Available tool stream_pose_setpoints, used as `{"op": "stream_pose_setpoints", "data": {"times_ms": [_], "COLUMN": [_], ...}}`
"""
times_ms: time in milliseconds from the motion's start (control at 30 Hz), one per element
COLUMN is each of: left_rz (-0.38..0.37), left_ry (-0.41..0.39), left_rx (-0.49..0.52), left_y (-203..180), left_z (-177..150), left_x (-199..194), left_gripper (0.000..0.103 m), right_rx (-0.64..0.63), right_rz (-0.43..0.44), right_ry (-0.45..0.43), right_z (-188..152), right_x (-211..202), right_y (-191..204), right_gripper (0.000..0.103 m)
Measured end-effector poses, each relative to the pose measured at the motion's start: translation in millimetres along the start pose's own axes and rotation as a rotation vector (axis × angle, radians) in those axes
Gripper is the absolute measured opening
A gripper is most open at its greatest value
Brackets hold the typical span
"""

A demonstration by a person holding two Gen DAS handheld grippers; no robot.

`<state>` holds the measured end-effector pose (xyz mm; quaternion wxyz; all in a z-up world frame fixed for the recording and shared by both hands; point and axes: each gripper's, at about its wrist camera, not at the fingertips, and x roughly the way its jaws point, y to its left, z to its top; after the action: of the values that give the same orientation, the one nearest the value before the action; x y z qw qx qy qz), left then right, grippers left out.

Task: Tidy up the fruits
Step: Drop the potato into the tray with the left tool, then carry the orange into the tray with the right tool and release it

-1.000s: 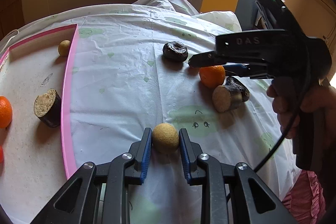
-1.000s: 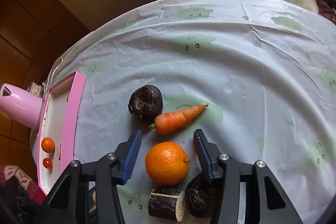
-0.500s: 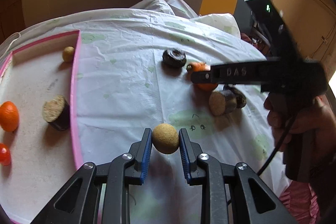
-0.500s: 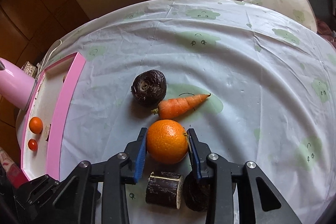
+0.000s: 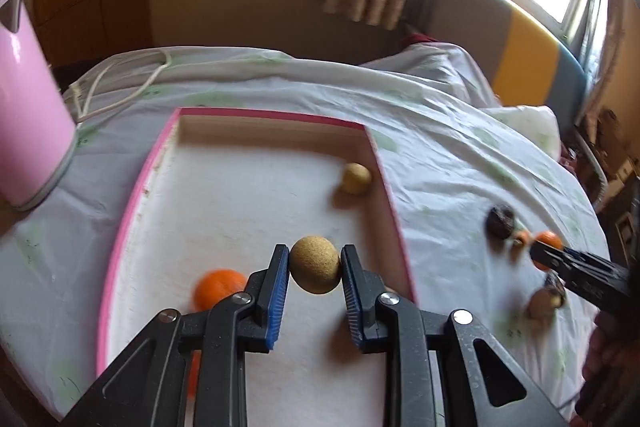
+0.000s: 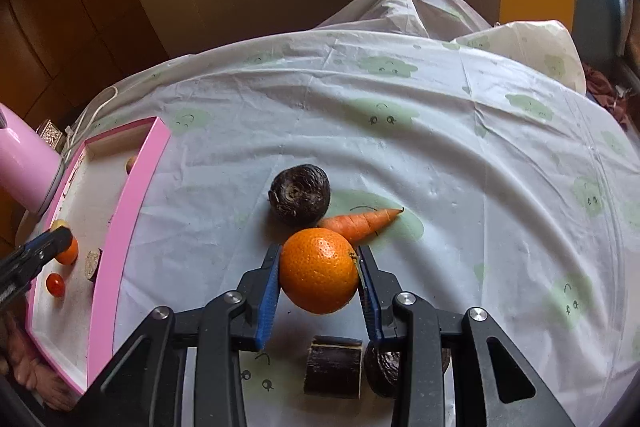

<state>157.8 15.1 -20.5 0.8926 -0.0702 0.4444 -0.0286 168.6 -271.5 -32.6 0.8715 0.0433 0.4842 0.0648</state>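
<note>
My left gripper (image 5: 315, 270) is shut on a tan round fruit (image 5: 315, 269) and holds it above the pink-rimmed tray (image 5: 128, 223). In the tray lie another tan fruit (image 5: 355, 178) and an orange (image 5: 218, 287). My right gripper (image 6: 319, 273) is shut on a large orange (image 6: 319, 270) and holds it above the tablecloth. Past it lie a carrot (image 6: 366, 221) and a dark round fruit (image 6: 300, 194). The tray in the right wrist view (image 6: 116, 227) holds a small orange (image 6: 69, 253), a red tomato (image 6: 55, 284) and a dark cut piece (image 6: 93, 263).
A pink kettle (image 5: 28, 123) stands left of the tray, with a white cord (image 5: 128, 91) behind it. A dark cut piece (image 6: 333, 367) and another dark fruit (image 6: 384, 367) lie under my right gripper. A sofa (image 5: 520, 39) stands behind the table.
My left gripper has carried the tan fruit left, from over the cloth to over the tray. My right gripper has closed on the large orange and lifted it.
</note>
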Motion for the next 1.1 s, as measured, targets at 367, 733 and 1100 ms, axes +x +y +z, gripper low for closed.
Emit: {"op": "stream_pose_setpoints", "data": {"times_ms": [367,733,1100], "left_rz": [0.033,-0.020,-0.004], "left_ry": [-0.016,-0.022,-0.029], "left_rx": [-0.070,-0.033,-0.045], "left_y": [22.8,16.0,28.9], "left_z": [-18.2,-44.8,-58.7], "left_x": [-22.5,-49.9,-62.3], "left_gripper": [0.039,0.039,0.039], "right_rx": [-0.063,-0.102,-0.132], "right_rz": [0.054,0.167,0.268], "right_ry": [-0.052,-0.043,-0.024], "right_z": [-8.8,-37.1,-59.2], "right_x": [-22.3,-35.1,-41.1], "right_y": [39.6,82.3,120.8], "right_gripper": [0.036,0.036,0.036]}}
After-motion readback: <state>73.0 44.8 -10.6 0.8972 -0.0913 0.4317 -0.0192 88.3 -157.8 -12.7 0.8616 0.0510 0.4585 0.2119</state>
